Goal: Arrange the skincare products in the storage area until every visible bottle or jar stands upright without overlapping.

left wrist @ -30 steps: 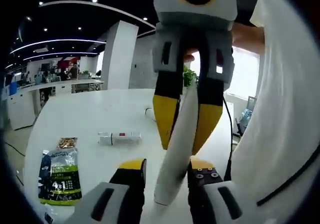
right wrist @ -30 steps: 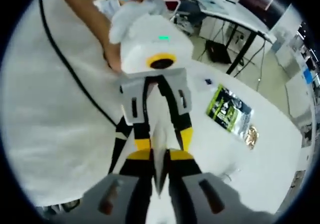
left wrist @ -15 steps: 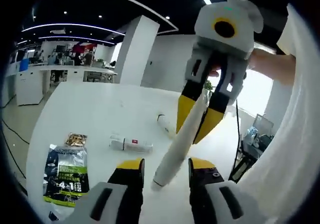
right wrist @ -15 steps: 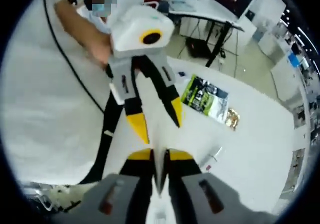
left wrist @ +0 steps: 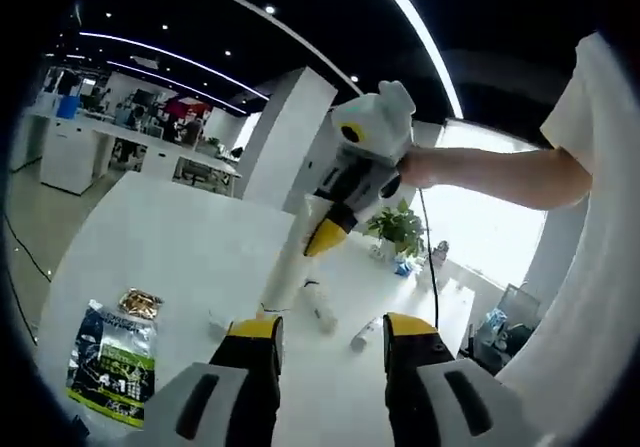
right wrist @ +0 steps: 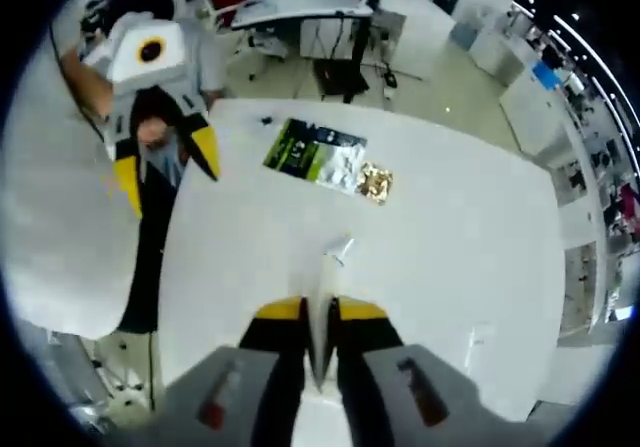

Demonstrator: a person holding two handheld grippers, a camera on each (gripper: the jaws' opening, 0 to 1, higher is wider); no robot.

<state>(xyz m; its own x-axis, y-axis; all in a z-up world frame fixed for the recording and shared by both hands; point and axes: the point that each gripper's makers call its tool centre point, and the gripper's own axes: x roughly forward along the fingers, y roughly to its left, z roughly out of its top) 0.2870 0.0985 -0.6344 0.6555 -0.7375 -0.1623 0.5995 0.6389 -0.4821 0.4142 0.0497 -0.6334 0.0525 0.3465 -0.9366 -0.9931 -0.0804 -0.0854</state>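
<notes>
Tube (left wrist: 288, 267) is hanging in the right gripper (left wrist: 322, 235), jaws clamped flat on its crimped end, long axis pointing down toward the table (left wrist: 150, 247), cap end nearest the surface (held well above it, I judge). Left gripper (left wrist: 325, 339) is sitting wide open, holding nothing, and is farther from the tube. Left gripper view is showing two small bottles (left wrist: 322, 307) lying toward the table's far edge; right gripper view is showing the snack packet (right wrist: 322, 152) near the person's edge, tube edge-on (right wrist: 318, 322).

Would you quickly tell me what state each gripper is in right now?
Left gripper: open, holding nothing.
Right gripper: shut on the white tube.
</notes>
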